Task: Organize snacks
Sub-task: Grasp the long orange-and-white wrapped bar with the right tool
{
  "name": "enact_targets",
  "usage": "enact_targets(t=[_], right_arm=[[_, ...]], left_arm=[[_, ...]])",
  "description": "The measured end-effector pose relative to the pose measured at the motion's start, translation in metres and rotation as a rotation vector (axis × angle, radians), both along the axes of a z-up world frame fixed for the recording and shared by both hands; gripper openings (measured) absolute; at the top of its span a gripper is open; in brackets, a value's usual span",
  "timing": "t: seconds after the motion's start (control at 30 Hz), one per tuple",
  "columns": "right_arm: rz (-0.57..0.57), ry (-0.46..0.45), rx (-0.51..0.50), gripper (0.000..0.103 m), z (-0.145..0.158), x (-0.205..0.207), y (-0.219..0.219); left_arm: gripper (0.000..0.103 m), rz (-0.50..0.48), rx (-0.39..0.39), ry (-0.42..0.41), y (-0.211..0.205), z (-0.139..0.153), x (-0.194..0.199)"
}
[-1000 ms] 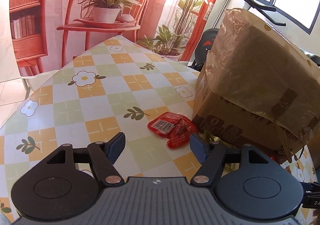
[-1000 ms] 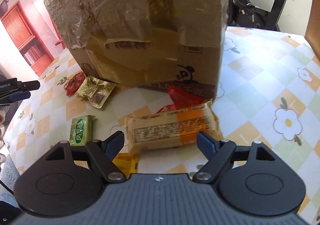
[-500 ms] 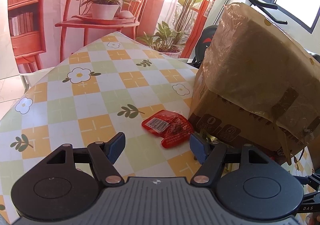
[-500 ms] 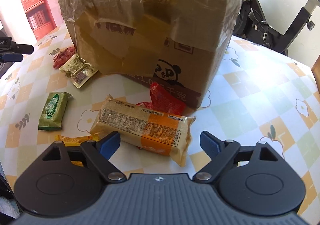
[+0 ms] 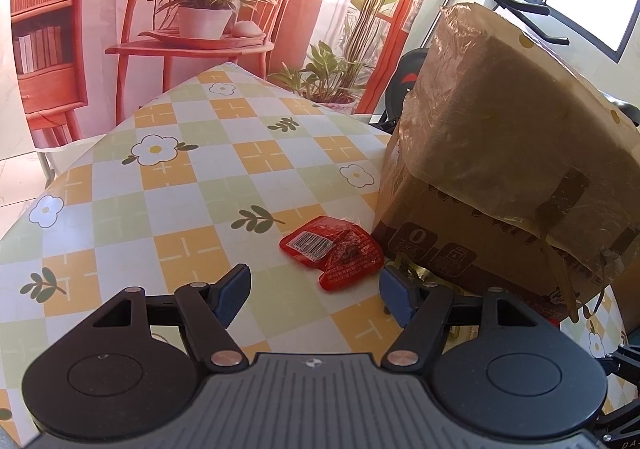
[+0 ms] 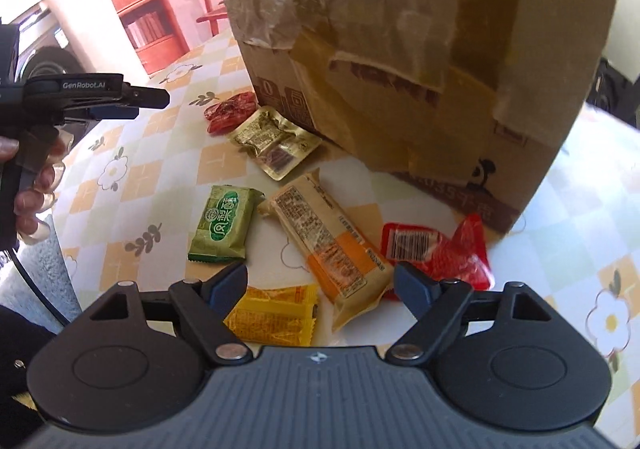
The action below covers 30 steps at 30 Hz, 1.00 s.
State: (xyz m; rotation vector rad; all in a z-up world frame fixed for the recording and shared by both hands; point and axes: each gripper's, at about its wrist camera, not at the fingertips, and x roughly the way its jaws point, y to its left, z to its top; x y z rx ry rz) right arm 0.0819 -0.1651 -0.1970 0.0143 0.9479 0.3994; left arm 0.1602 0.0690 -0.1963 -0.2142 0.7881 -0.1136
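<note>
No snack has yet been sorted: six packets (image 6: 332, 245) lie loose on the worktop (image 5: 192, 185) beside the cardboard box (image 6: 420, 61), and both the left hand-held gripper (image 5: 316, 291) and the right hand-held gripper (image 6: 320, 285) are spread, holding nothing.

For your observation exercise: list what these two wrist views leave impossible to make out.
- Cardboard box: top cut off by the right wrist view's upper edge; contents unseen.
- Yellow snack packet: near end hidden behind the right gripper.
- Gold packet: left wrist view, mostly hidden behind the gripper finger.
</note>
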Motion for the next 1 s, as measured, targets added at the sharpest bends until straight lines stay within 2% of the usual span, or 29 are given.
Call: enact_targets(t=[0.07, 0.2, 0.3, 0.47, 0.6, 0.7, 1.0], right_arm=[[0.037, -0.047, -0.022, 0.080, 0.003, 0.001, 0.001], [0.101, -0.096, -0.052, 0.062, -0.009, 0.012, 0.009], [0.122, -0.095, -0.046, 0.059, -0.024, 0.021, 0.016], [0.073, -0.078, 0.001, 0.053, -0.038, 0.029, 0.010], [0.046, -0.076, 0.035, 0.044, -0.040, 0.025, 0.004], [0.013, -0.079, 0.066, 0.043, -0.042, 0.023, 0.000], [-0.025, -0.076, 0.081, 0.041, -0.046, 0.019, 0.001]], left_arm=[[0.073, 0.003, -0.001, 0.000, 0.001, 0.000, 0.000], [0.073, -0.009, 0.005, 0.009, -0.002, -0.002, -0.003], [0.072, -0.034, 0.016, 0.022, -0.010, -0.005, -0.007], [0.070, -0.111, 0.027, 0.045, -0.026, -0.012, -0.013], [0.068, -0.104, 0.047, 0.044, -0.026, -0.017, -0.004], [0.062, -0.106, 0.066, 0.048, -0.021, -0.021, 0.013], [0.063, -0.094, 0.074, 0.023, -0.021, -0.031, 0.070]])
